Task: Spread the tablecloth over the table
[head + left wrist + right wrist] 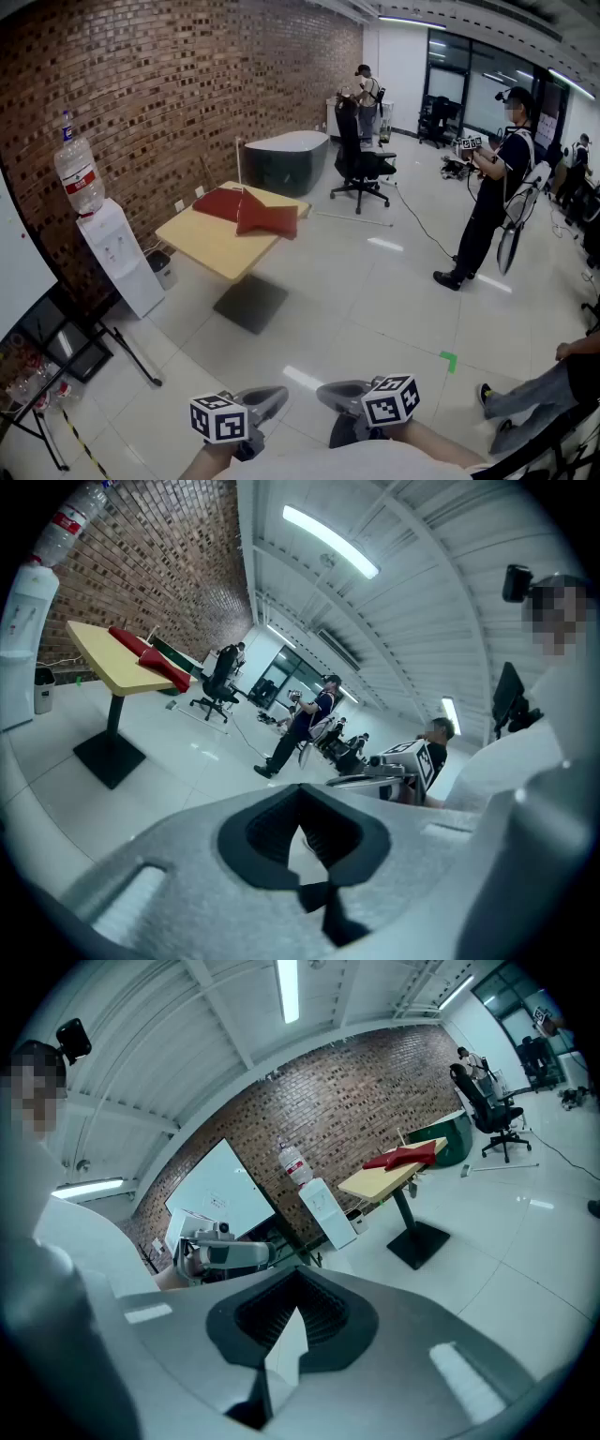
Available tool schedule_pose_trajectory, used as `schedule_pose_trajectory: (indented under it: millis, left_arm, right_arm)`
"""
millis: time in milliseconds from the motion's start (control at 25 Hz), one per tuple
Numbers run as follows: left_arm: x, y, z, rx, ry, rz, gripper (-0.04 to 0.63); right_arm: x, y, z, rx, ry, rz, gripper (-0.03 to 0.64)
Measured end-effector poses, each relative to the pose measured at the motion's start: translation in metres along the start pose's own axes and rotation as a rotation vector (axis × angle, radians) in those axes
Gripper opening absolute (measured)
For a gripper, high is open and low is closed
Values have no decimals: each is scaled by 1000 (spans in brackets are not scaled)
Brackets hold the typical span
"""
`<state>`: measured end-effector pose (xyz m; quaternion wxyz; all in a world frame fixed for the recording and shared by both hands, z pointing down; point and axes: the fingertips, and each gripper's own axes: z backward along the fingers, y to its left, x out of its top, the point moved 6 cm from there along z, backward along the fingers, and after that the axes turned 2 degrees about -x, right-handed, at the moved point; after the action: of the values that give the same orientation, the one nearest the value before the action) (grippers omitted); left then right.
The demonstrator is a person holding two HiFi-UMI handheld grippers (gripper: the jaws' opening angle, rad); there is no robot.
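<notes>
The person stands well apart from the square table with the pale wooden top point(208, 246). The folded red tablecloth point(255, 213) lies on this table, on the side toward the brick wall point(169, 94). The left gripper point(269, 400) and the right gripper point(336, 394) are held low in front of the body. On each one the jaws are pressed together and nothing is between them.

I think the step now is the approach. To do it well, the person should walk to the near edge of the table and open both claws only when close. Each claw should then take one free corner or edge of the cloth, not the thick middle of the fold, so that the fabric can open out flat.

The head view gives the whole free floor up to the table and how the cloth is heaped, but it shows the claws only from above. Each gripper view shows its own jaws meeting on nothing. The right gripper view alone also shows the white board point(214, 1194) beside the white water dispenser point(326, 1211).
</notes>
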<state>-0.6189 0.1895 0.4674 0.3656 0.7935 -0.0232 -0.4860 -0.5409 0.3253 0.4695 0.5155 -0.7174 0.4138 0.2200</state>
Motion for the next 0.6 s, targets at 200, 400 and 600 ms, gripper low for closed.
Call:
schedule_pose_trajectory:
  millis: [200, 400, 600]
  left_arm:
    - [36, 38, -64, 22, 3, 11, 0]
    - [95, 93, -162, 26, 40, 32, 2]
    - [171, 147, -266, 51, 59, 52, 2]
  right_arm:
    - [45, -75, 8, -16, -39, 6, 0]
    - [116, -190, 2, -5, -36, -49, 0]
    - [205, -307, 8, -28, -52, -32, 0]
